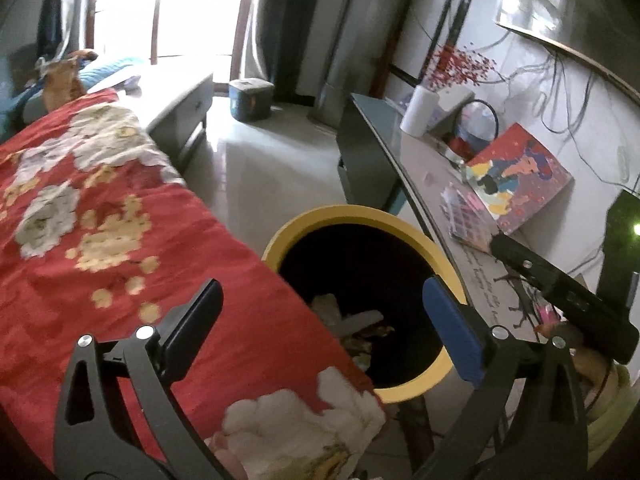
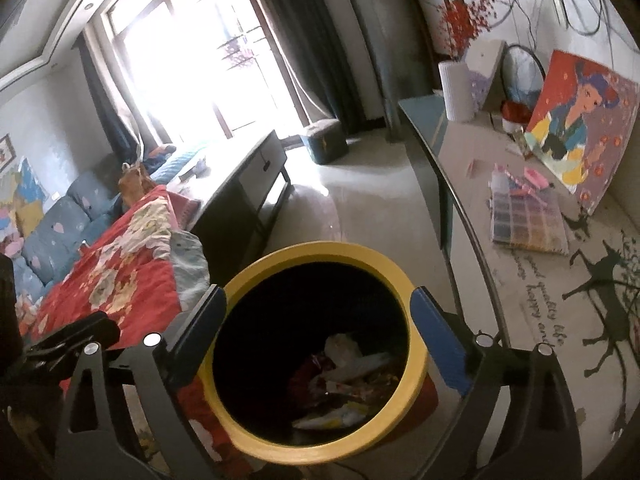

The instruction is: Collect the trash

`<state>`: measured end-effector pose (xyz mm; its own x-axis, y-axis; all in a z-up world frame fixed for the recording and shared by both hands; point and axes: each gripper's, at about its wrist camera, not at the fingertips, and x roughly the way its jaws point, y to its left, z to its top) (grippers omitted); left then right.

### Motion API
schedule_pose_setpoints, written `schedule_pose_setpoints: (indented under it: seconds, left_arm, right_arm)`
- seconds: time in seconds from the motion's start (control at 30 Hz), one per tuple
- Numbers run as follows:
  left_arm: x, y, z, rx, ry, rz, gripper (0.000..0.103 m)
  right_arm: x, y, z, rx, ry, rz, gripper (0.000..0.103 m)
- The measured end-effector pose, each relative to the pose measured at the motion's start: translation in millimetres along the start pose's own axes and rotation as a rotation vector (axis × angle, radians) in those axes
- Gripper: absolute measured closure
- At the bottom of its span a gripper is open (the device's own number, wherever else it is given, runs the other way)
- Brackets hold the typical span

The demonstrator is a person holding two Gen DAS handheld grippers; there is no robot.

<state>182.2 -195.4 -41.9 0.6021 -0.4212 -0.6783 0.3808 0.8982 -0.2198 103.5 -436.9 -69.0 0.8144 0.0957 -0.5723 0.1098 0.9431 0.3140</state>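
A yellow-rimmed bin (image 1: pixel 340 214) with a black inside stands on the floor between the bed and the desk. Crumpled wrappers and paper (image 1: pixel 352 322) lie at its bottom. My left gripper (image 1: pixel 324 328) hangs open over the bin's left side and the quilt's edge, with nothing between its jaws. One of the right gripper's fingers (image 1: pixel 560 292) crosses the right of that view. In the right wrist view the bin (image 2: pixel 320 250) sits directly below my right gripper (image 2: pixel 318 336), which is open and empty and straddles the rim. The trash (image 2: pixel 348 360) shows inside.
A red floral quilt (image 1: pixel 120 220) covers the bed on the left, touching the bin. On the right a glass-topped desk (image 2: pixel 460 208) holds a painting (image 2: pixel 580 128), a bead box (image 2: pixel 524 216) and a white vase (image 2: pixel 456 88). A low table (image 2: pixel 248 172) and a blue box (image 2: pixel 324 140) stand further off.
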Motion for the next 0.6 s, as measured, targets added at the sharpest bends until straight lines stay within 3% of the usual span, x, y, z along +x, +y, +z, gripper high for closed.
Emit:
schedule_pose_setpoints:
  seconds: [0.6]
  left_arm:
    - [-80, 61, -18, -0.117, -0.130, 0.154, 0.011]
  right_arm:
    - [-44, 104, -18, -0.192, -0.120, 0.066, 0.007]
